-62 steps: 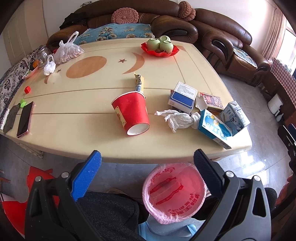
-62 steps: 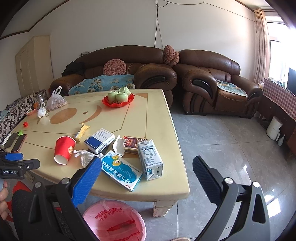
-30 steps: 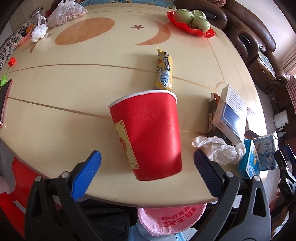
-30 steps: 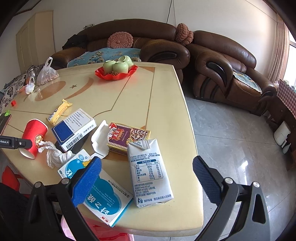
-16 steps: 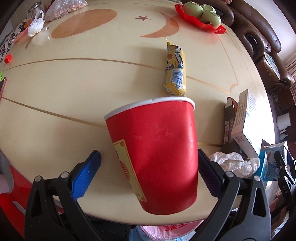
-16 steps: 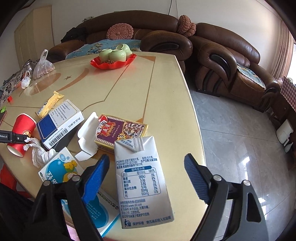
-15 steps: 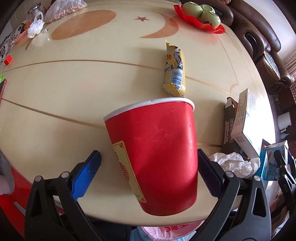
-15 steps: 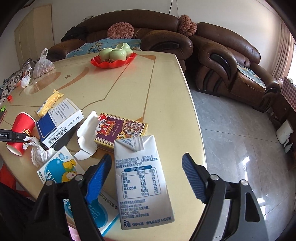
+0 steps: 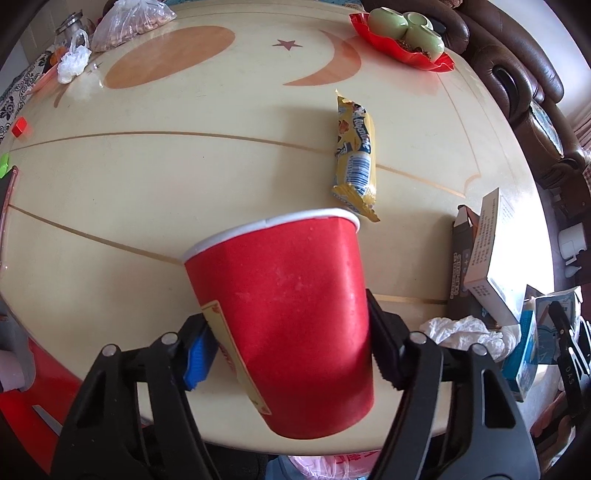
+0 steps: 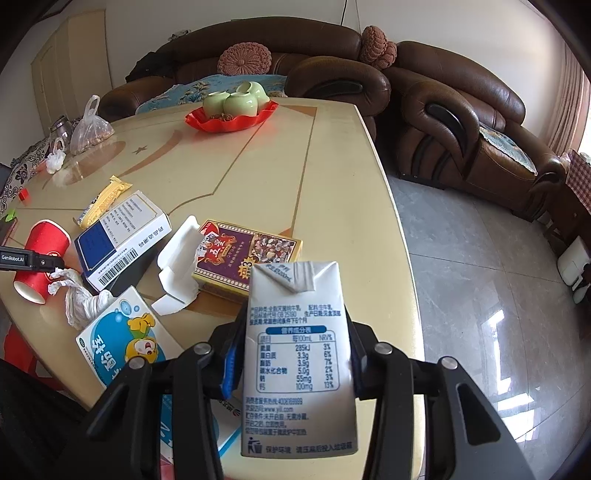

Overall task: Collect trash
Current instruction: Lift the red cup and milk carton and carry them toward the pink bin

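Left gripper has just been closing and pinches the tipped-over red paper cup near the cream table's front edge. Right gripper has been closing too, squeezing the white milk carton, which looks lifted, though that's hard to tell.

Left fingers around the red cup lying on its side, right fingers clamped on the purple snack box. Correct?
Not quite. The right gripper is closed on the white milk carton, not the purple snack box, which lies untouched behind it in the right wrist view. The left gripper is indeed around the red cup lying on its side.

brown leather sofas line white walls beside a glossy grey tiled floor.
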A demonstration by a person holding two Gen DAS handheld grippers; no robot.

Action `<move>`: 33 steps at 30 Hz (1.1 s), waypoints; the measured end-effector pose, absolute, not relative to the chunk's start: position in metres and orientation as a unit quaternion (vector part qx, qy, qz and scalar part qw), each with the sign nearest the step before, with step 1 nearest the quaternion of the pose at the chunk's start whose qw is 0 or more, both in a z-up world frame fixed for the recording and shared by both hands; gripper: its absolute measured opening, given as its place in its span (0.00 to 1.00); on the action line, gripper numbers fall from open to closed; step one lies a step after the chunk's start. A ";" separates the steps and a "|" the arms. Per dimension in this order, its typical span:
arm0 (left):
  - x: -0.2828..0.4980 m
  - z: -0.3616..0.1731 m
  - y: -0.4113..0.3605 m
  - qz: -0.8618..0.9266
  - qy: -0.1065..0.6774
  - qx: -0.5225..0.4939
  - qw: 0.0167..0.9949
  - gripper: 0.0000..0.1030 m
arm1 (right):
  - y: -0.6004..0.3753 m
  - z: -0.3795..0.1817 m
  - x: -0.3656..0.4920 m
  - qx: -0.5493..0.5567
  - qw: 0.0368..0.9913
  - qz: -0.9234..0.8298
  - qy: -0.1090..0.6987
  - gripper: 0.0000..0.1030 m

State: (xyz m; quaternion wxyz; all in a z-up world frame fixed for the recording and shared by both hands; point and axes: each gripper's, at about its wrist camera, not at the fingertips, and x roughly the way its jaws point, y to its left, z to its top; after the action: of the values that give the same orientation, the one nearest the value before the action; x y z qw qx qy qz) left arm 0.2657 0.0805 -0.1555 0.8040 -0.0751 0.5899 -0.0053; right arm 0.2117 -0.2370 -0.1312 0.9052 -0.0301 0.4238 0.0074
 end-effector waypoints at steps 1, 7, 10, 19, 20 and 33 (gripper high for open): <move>0.265 -0.155 0.082 -0.007 0.590 -0.078 0.803 0.67 | -0.236 -0.130 0.211 -0.034 0.907 0.004 0.421 0.41; 0.259 -0.146 0.082 -0.001 0.582 -0.069 0.811 0.66 | -0.236 -0.121 0.209 -0.039 0.911 -0.006 0.411 0.41; 0.257 -0.138 0.082 0.003 0.571 -0.061 0.819 0.66 | -0.239 -0.117 0.208 -0.028 0.912 -0.009 0.409 0.41; 0.239 -0.110 0.078 0.001 0.544 -0.042 0.838 0.66 | -0.241 -0.090 0.198 -0.014 0.918 -0.017 0.396 0.41; 0.236 -0.106 0.078 0.000 0.540 -0.041 0.841 0.66 | -0.241 -0.087 0.196 -0.014 0.919 -0.019 0.394 0.41; 0.192 -0.064 0.079 -0.012 0.500 -0.031 0.866 0.66 | -0.224 -0.044 0.158 -0.009 0.926 -0.005 0.377 0.41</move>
State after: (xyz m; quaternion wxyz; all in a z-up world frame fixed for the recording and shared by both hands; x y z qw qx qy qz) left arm 0.1918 0.0786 -0.0640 0.8657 -0.0308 0.4995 -0.0115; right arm 0.1581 -0.2243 -0.0445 0.9261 -0.0092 0.3772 -0.0051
